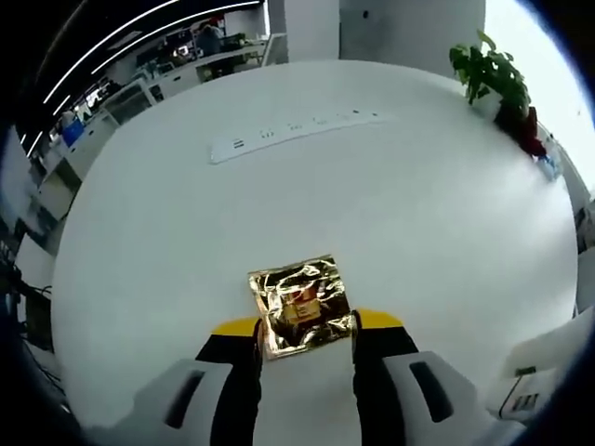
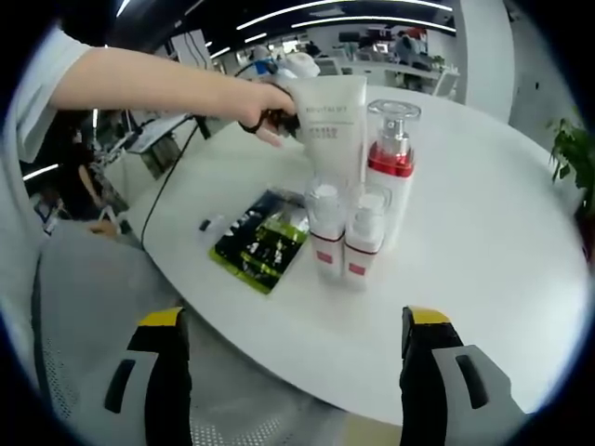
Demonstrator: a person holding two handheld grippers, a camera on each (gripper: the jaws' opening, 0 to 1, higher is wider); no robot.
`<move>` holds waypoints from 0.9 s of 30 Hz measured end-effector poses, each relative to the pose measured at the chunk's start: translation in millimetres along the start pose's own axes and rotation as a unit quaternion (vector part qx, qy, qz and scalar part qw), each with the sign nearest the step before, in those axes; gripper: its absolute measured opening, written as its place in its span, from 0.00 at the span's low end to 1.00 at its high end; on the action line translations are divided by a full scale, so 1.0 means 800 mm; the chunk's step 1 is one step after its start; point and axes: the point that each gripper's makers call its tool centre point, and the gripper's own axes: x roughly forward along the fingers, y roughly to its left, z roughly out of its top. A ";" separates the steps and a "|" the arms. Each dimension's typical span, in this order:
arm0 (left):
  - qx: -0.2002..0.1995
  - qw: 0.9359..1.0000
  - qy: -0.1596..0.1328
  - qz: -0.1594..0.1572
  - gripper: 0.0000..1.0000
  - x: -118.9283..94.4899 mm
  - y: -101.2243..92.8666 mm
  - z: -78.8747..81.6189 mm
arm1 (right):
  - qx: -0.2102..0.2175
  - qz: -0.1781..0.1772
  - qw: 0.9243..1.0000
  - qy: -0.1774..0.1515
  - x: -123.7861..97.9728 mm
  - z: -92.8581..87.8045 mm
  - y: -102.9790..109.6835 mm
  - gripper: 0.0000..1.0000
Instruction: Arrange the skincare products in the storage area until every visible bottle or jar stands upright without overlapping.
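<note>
Left gripper (image 1: 307, 336) fingers pinch crinkled gold foil packet (image 1: 301, 305); right gripper (image 2: 296, 346) fingers spread wide, white bottles (image 2: 346, 232) ahead, labels unreadable.

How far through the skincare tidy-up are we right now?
Done: a pump bottle, a white tube and two small bottles stand upright together on the white table. In hand: the left gripper has its jaws around a gold foil packet. Left: a green sachet lies flat; the right gripper is open, holding nothing.
</note>
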 end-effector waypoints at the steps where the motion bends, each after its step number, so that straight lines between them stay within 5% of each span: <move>1: 0.000 1.000 -0.001 0.001 0.36 -0.004 0.001 0.000 | -0.001 0.000 1.000 0.000 0.000 0.001 0.000 0.94; 9: -0.015 1.000 -0.010 -0.001 0.36 -0.036 0.015 -0.011 | -0.013 0.002 1.000 0.001 0.001 0.001 0.003 0.94; 27: -0.054 0.998 0.024 0.012 0.37 -0.075 0.040 -0.109 | -0.021 0.002 1.000 -0.008 -0.001 0.005 0.004 0.94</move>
